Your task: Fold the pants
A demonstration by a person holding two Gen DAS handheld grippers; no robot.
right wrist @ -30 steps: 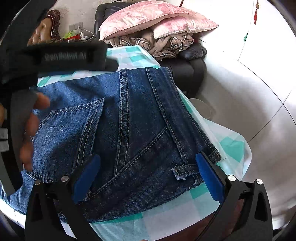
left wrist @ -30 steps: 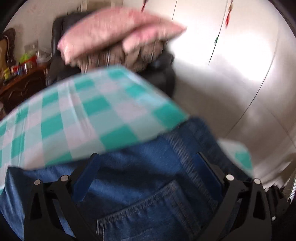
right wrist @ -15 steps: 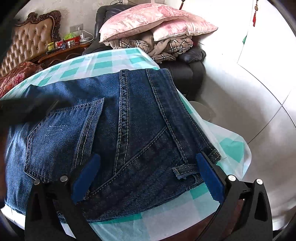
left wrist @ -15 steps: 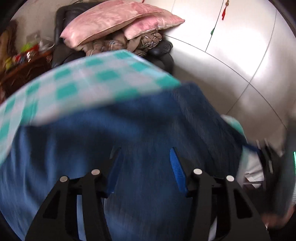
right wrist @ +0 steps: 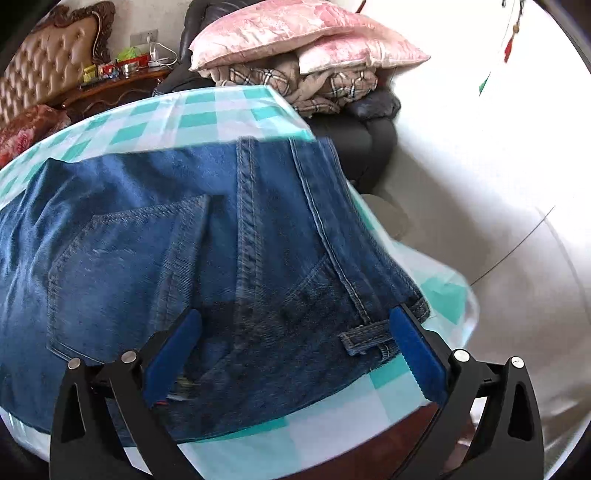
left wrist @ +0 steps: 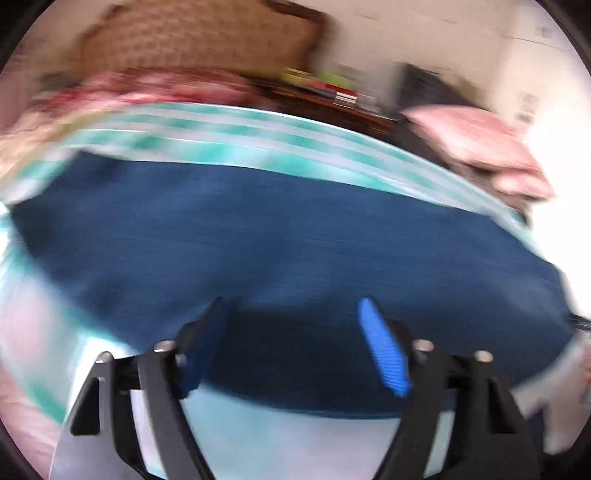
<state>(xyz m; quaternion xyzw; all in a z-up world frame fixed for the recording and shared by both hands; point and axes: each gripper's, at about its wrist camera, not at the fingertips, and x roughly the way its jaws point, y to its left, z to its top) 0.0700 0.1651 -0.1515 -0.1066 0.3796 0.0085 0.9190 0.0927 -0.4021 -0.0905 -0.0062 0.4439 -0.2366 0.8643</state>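
Blue denim pants (right wrist: 192, 266) lie flat on a table with a teal and white checked cloth (right wrist: 192, 118), back pocket and waistband facing up. My right gripper (right wrist: 295, 332) is open, its blue pads astride the waistband near a belt loop (right wrist: 364, 338), just above the fabric. In the blurred left wrist view the pants (left wrist: 280, 243) spread across the table. My left gripper (left wrist: 291, 328) is open over their near edge, holding nothing.
Pink pillows (right wrist: 295, 33) and plaid blankets (right wrist: 314, 85) are stacked on a dark chair beyond the table's far corner. A tufted headboard (right wrist: 48, 66) and a cluttered wooden shelf (right wrist: 118, 74) stand at the far left. A white wall (right wrist: 498, 166) is at the right.
My left gripper has swung quickly to the left across the pants and opened somewhat wider than half a second ago. My right gripper has moved slightly closer over the waistband.
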